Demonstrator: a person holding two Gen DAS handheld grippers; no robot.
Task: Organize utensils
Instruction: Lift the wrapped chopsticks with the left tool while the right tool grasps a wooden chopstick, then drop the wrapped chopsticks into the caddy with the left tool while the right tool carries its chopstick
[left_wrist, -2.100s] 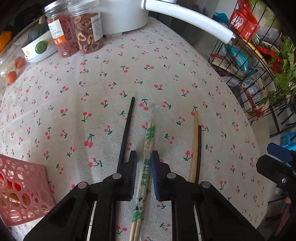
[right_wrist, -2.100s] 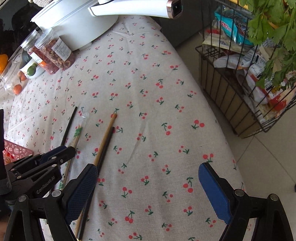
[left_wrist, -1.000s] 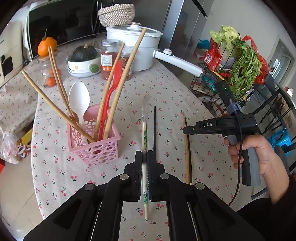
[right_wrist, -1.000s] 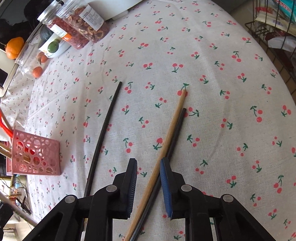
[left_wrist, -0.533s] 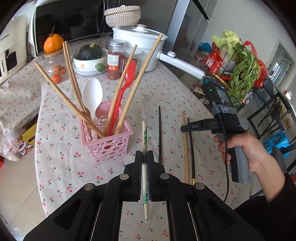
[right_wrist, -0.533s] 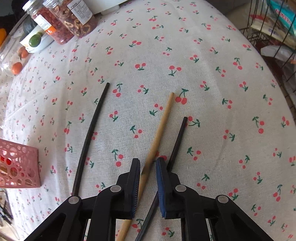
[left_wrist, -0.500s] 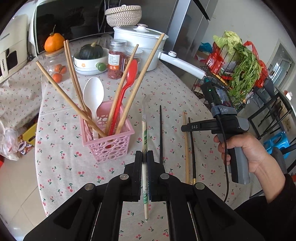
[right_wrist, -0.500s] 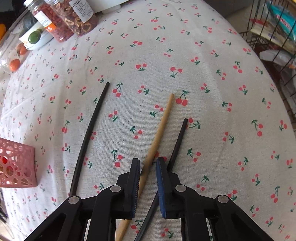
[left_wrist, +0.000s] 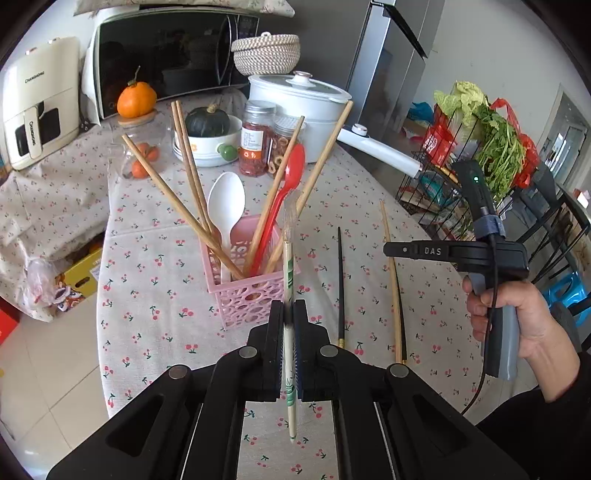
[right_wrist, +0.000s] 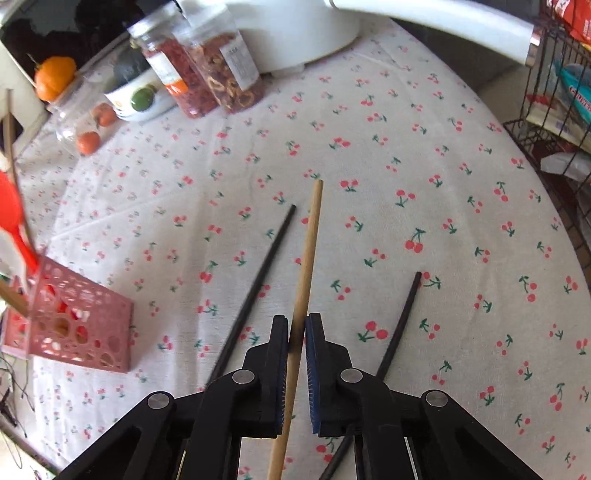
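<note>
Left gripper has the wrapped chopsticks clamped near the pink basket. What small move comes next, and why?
Probably carry the wrapped chopsticks forward over the pink basket and lower them in, tip first. The left gripper is shut on them and they sit just in front of the basket's near wall, not yet above its opening. The basket already holds wooden chopsticks and spoons, so aim for a gap.

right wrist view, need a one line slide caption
Right gripper shut on a wooden chopstick, two black chopsticks left on the cherry-print tablecloth.
</note>
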